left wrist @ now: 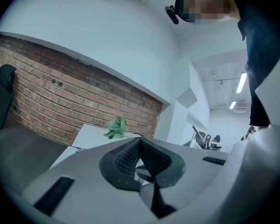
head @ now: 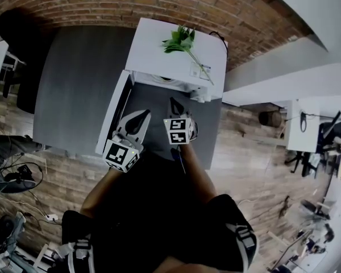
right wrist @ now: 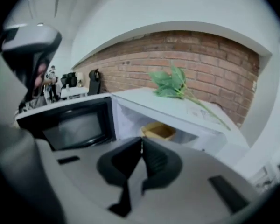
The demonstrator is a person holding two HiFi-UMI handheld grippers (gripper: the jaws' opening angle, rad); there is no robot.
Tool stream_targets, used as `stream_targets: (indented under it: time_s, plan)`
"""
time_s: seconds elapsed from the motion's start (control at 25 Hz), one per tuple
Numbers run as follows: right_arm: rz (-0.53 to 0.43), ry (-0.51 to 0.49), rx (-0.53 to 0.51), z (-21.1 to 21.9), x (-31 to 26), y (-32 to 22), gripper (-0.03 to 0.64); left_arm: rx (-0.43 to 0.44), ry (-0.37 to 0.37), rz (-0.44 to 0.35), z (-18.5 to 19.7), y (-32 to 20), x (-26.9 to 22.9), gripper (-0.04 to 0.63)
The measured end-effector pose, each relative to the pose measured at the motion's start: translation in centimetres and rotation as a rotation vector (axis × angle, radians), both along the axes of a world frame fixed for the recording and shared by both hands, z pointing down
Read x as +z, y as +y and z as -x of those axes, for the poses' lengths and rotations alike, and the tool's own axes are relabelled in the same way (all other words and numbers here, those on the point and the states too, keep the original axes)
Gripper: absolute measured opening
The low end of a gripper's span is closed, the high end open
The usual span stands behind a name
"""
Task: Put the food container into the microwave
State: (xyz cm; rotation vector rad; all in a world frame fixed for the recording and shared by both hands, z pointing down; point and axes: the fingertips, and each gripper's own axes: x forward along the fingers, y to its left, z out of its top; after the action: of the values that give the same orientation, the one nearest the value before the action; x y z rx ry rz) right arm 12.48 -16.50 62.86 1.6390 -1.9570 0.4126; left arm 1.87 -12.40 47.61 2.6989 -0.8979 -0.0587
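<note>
The white microwave (right wrist: 196, 118) stands with its door (right wrist: 77, 122) swung open to the left. A tan food container (right wrist: 158, 130) sits inside the cavity. My right gripper (right wrist: 141, 143) is shut with nothing in it, a short way in front of the opening. In the head view the microwave (head: 159, 53) lies just ahead of both grippers. My left gripper (head: 142, 117) is near the open door (head: 111, 118), and my right gripper (head: 175, 104) is before the cavity. The left gripper (left wrist: 140, 141) is also shut and empty, pointing up over the microwave top (left wrist: 91, 136).
A green leafy sprig (head: 181, 40) lies on top of the microwave, its stem reaching toward the right corner. A brick wall (head: 102, 4) runs behind. A grey surface (head: 74, 84) lies left of the door. White desks (head: 312, 124) stand to the right.
</note>
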Motion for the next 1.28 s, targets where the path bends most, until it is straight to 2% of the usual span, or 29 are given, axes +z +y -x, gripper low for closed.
stream_targets:
  time_s: [0.28,0.84,1.28]
  plan:
    - [-0.066,-0.142,0.041,0.7,-3.7,3.0,0.034,0.0,0.0,-0.015,0.3,0.8,-0.3,0.035]
    - [-0.23,-0.3,0.068,2.7,-11.6,8.1,0.034,0.015,-0.02,-0.026,0.6,1.8,-0.2,0.035]
    - [-0.251,-0.321,0.065,3.4,-12.1,9.9,0.034,0.027,-0.023,-0.033,0.2,2.0,0.2,0.035]
